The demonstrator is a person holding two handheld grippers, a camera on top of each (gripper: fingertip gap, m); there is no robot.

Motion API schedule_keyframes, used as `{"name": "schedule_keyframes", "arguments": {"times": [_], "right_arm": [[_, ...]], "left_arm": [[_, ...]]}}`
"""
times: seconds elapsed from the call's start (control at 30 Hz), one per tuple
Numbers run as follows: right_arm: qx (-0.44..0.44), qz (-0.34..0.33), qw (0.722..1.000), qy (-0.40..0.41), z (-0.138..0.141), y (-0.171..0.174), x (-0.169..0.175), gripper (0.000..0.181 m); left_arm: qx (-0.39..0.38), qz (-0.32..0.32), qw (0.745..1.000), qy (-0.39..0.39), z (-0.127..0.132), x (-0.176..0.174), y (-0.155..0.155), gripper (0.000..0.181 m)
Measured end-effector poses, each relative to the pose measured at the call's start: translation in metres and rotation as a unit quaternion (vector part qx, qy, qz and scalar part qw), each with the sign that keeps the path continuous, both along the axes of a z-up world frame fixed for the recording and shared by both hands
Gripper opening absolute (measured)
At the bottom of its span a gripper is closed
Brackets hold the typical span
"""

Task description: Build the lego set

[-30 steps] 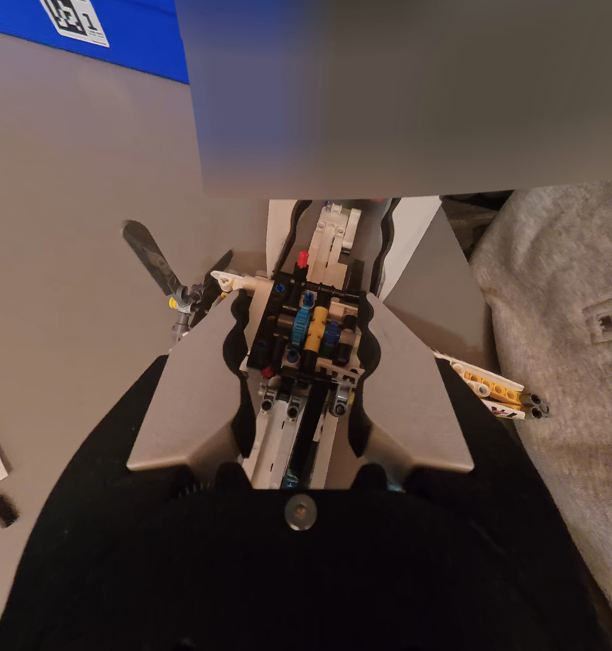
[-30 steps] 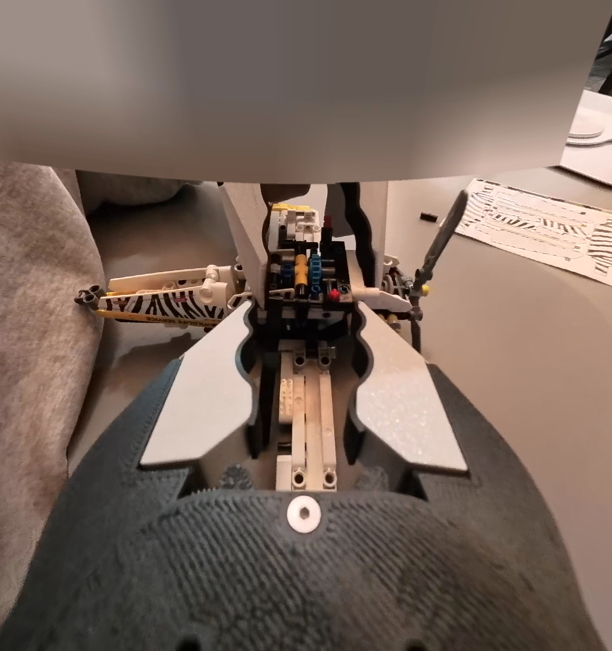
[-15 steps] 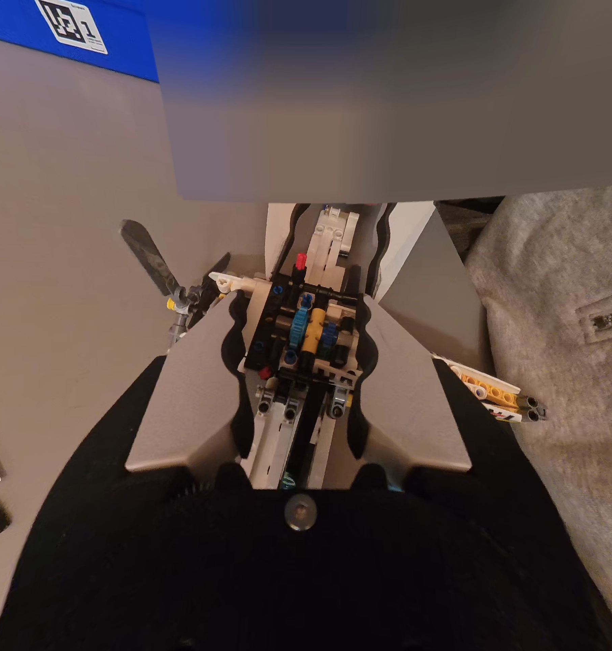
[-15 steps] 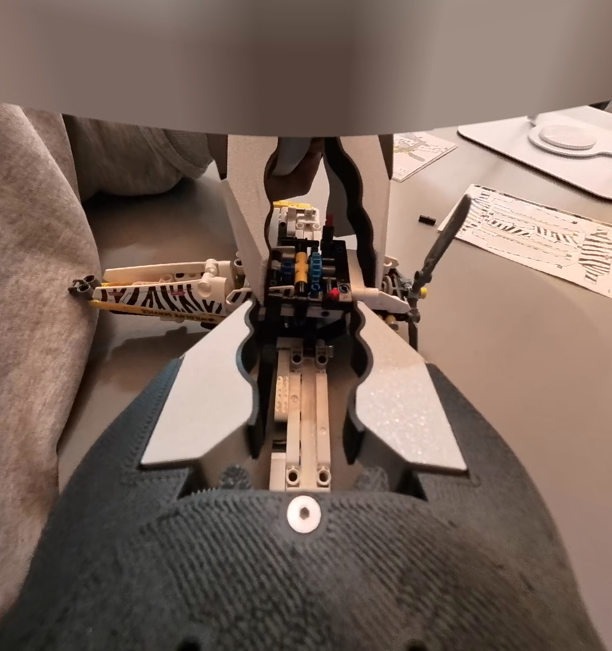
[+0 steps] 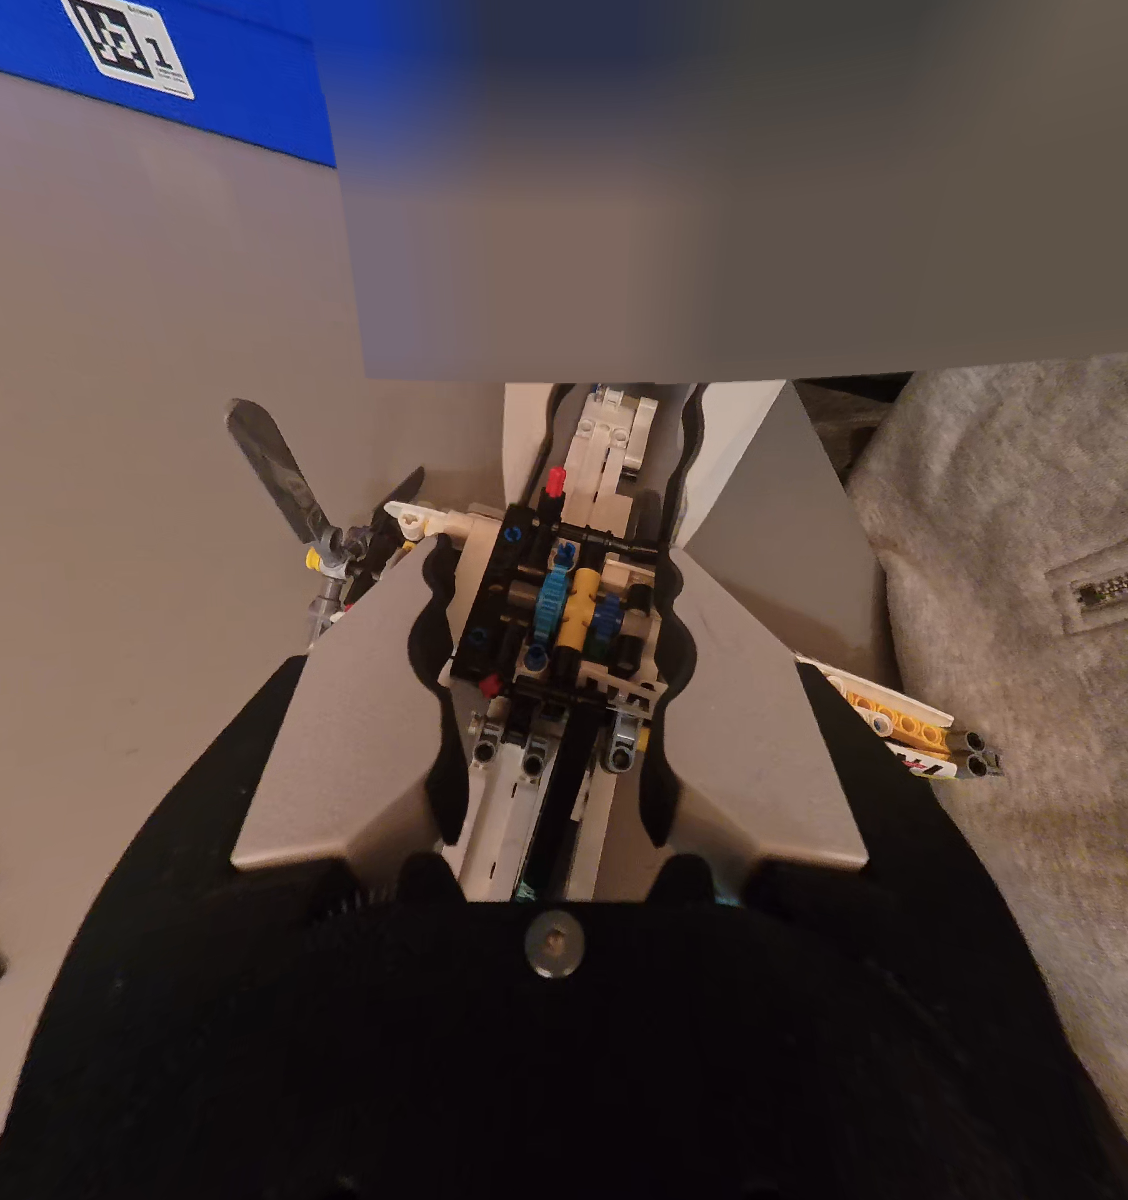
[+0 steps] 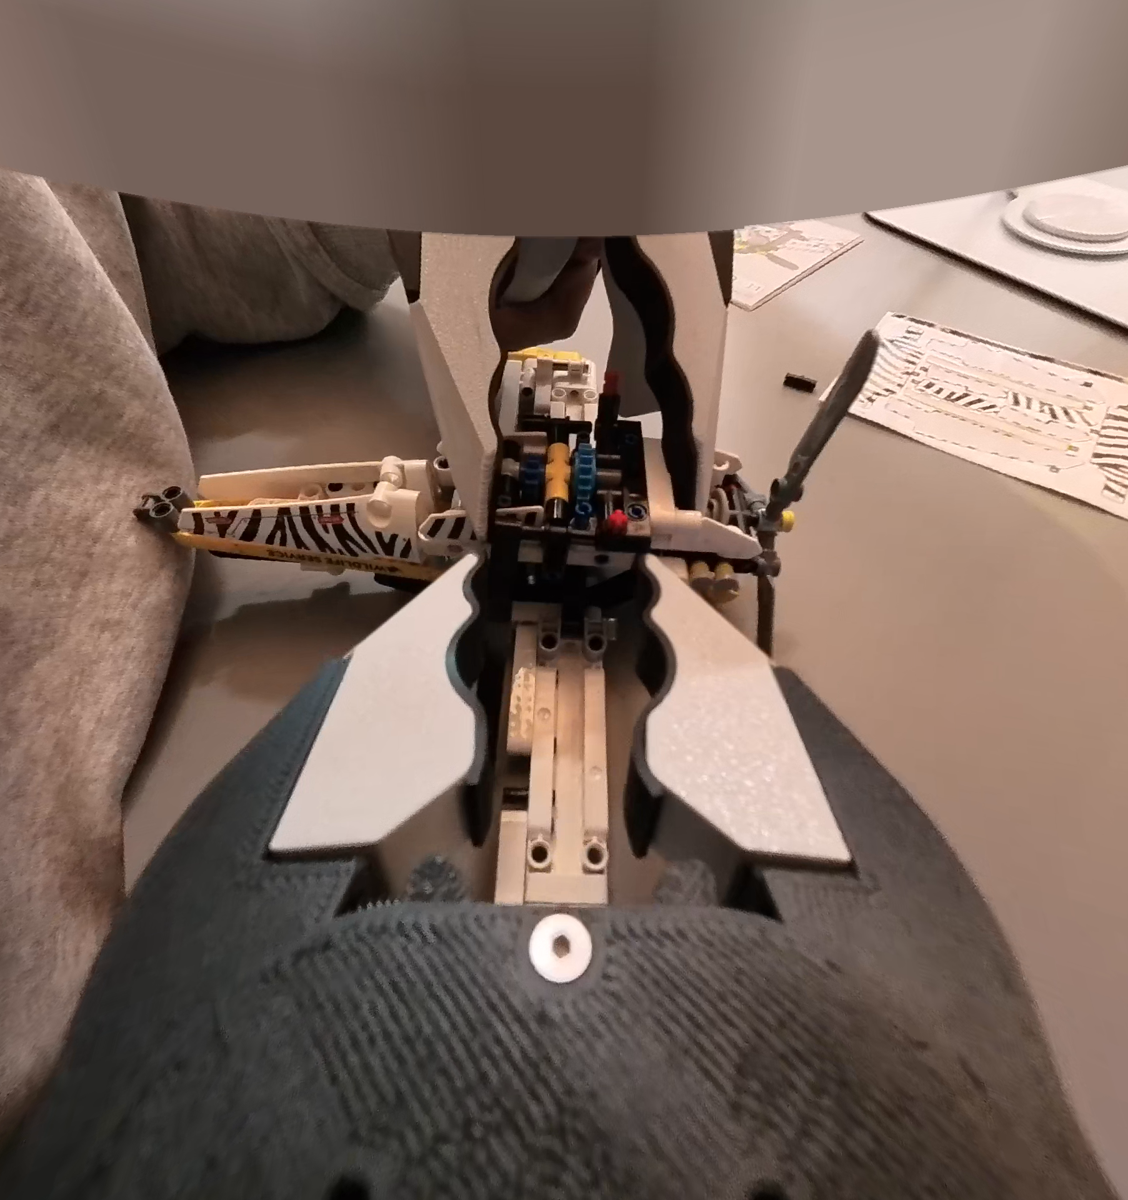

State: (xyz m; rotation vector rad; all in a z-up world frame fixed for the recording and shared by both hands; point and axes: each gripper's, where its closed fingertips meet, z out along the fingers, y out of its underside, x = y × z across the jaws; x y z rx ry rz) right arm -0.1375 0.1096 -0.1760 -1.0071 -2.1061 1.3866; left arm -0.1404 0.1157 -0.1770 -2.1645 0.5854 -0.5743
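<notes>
Right, left hand-held gripper and right hand-held gripper are both clamping the white-and-black zebra-striped lego aircraft model head-on from opposite sides, its long axis crosswise. Grey propeller blade is projecting over open grey tabletop; grey fleece sleeve is crowding the tail.

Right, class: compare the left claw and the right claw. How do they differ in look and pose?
The left claw has a black housing and a dark metal screw; the right claw has a grey, ribbed housing and a white one. The left claw sees the propeller on its left, the right claw on its right: they face each other. Both have grey fingers closed on the lego model.
</notes>
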Motion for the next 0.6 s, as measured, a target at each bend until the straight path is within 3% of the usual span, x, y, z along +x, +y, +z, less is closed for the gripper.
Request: {"name": "schedule_keyframes", "arguments": {"times": [0.37,0.6], "right_arm": [[-0.001,0.005,1.000,-0.003,-0.0004,-0.0012,0.0004,0.039],[-0.015,0.024,0.999,-0.017,-0.0006,-0.0087,0.0047,0.021]], "left_arm": [[0.002,-0.001,1.000,-0.002,-0.0002,-0.0003,-0.0004,0.062],[-0.009,0.003,1.000,-0.004,-0.0011,-0.0009,-0.0014,0.063]]}}
